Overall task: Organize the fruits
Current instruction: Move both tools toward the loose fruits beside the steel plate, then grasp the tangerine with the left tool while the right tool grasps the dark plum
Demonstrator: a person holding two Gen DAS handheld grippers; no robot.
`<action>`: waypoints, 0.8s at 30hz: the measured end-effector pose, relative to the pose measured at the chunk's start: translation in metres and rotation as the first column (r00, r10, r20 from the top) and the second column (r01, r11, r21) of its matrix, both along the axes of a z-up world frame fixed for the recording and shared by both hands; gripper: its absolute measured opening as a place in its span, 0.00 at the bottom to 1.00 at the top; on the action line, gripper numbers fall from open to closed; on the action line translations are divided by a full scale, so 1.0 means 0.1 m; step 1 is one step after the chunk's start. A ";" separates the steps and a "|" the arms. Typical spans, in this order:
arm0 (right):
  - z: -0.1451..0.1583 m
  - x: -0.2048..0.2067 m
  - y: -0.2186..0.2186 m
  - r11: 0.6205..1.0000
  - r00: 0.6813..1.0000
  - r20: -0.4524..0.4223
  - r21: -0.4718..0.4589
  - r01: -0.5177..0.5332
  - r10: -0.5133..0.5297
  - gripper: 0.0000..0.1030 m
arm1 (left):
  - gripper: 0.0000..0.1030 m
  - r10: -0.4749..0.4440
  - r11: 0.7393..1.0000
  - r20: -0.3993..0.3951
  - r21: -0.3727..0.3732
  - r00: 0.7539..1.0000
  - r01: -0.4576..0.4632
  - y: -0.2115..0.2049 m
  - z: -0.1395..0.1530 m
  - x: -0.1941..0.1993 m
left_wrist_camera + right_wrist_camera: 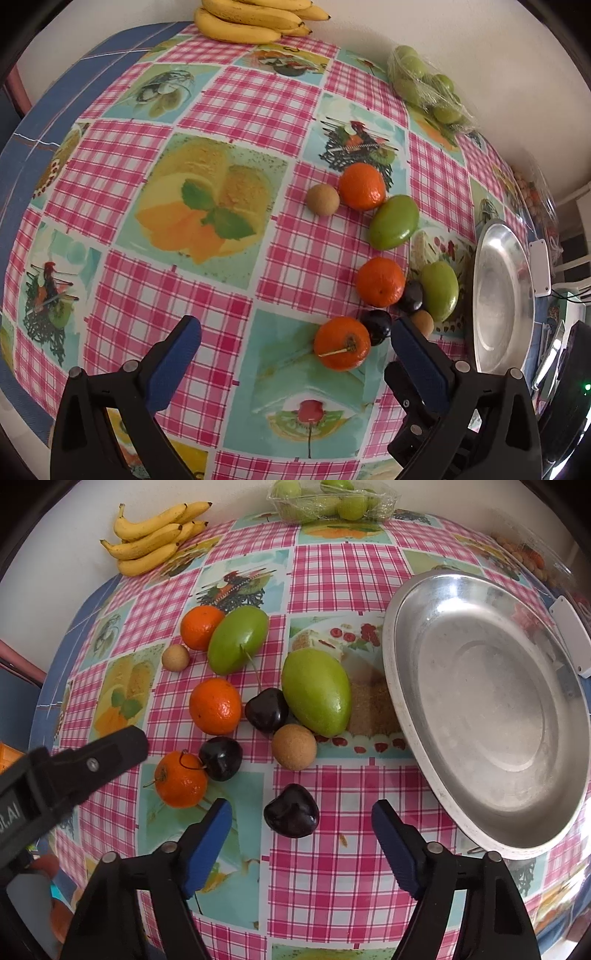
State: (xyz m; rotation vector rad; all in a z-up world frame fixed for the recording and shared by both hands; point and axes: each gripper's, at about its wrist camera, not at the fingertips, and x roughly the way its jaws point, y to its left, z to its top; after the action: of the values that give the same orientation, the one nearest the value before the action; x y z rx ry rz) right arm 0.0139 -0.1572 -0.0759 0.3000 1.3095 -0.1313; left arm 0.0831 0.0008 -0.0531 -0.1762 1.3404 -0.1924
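The right gripper (301, 827) poises over a dark, glossy cherry (291, 811), its jaws partly apart on either side, gripping nothing. The left gripper (295, 341) gapes empty beside a stemmed orange tangerine (342, 343). Right of the cherry waits an empty steel dish (491, 716), probably the fruits' destination; beyond it lie green mangoes (316, 691).

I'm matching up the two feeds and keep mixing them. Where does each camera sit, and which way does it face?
Left wrist: on the left gripper, looking steeply down; open blue-padded fingers, the nearest orange between the tips.
Right wrist: on the right gripper, looking steeply down at a dark cherry; open fingers, the other gripper's black finger at left.
Shared: bananas, metal plate, checked tablecloth.
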 end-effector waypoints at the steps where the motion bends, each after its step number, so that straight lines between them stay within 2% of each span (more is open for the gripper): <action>1: 0.00 0.00 -0.01 1.000 1.000 0.005 0.002 0.002 -0.002 0.73 | 0.97 -0.011 1.000 -0.003 -0.005 1.000 0.011 -0.03 -0.01 -0.01; 5: -0.01 0.02 -0.02 1.000 1.000 0.008 0.018 0.003 -0.003 0.65 | 0.86 -0.059 0.998 -0.016 -0.018 0.998 0.059 -0.17 -0.03 -0.02; 9: -0.03 0.03 0.01 1.000 1.000 0.007 0.023 -0.003 0.002 0.53 | 0.73 -0.100 0.995 -0.023 -0.023 0.995 0.100 -0.28 -0.06 -0.03; 17: -0.04 0.02 0.01 1.000 1.000 0.018 0.022 -0.012 0.011 0.38 | 0.43 -0.113 0.993 -0.044 -0.041 0.993 0.111 -0.31 -0.10 -0.05; 20: -0.05 0.03 0.03 1.000 1.000 0.016 0.024 -0.013 0.013 0.35 | 0.38 -0.111 0.993 -0.041 -0.033 0.993 0.110 -0.32 -0.10 -0.05; 24: -0.04 0.03 0.01 1.000 1.000 0.013 0.022 -0.009 0.008 0.34 | 0.37 -0.104 0.994 -0.042 -0.040 0.994 0.103 -0.29 -0.10 -0.06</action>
State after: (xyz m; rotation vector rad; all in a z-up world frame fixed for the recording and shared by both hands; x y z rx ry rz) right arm 0.0166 -0.1560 -0.0801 0.3132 1.3001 -0.1078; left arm 0.0774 -0.0285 -0.0626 -0.1433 1.3912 -0.3029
